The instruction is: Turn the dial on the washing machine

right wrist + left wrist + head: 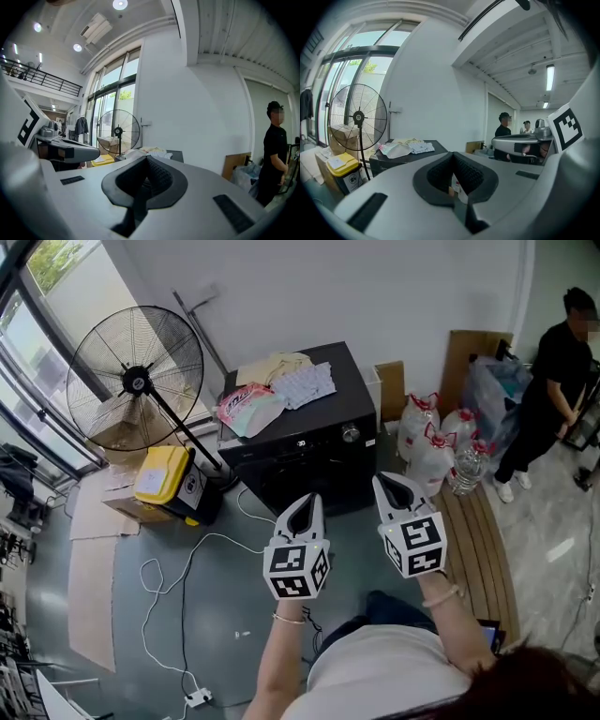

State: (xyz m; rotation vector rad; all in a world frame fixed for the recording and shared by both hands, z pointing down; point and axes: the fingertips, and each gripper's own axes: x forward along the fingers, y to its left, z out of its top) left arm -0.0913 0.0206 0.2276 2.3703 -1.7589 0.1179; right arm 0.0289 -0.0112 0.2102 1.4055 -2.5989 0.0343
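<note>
A black washing machine [323,460] stands against the white wall, with its round silver dial [351,434] on the front panel at the upper right. Both grippers hover in front of it, short of the panel and not touching it. My left gripper [308,503] points at the machine's lower front, jaws together and empty. My right gripper [393,483] is just right of the machine's front corner, below the dial, also shut on nothing. In the left gripper view the machine's top [405,152] shows beyond the closed jaws [452,186]. The right gripper [142,185] looks the same way.
Folded clothes [291,379] and a pink pouch [246,407] lie on the machine. A big standing fan [136,376] and a yellow box [161,474] are to the left. Water jugs [429,444] and a wooden pallet [476,545] are to the right. A white cable [169,582] crosses the floor. A person [553,381] stands far right.
</note>
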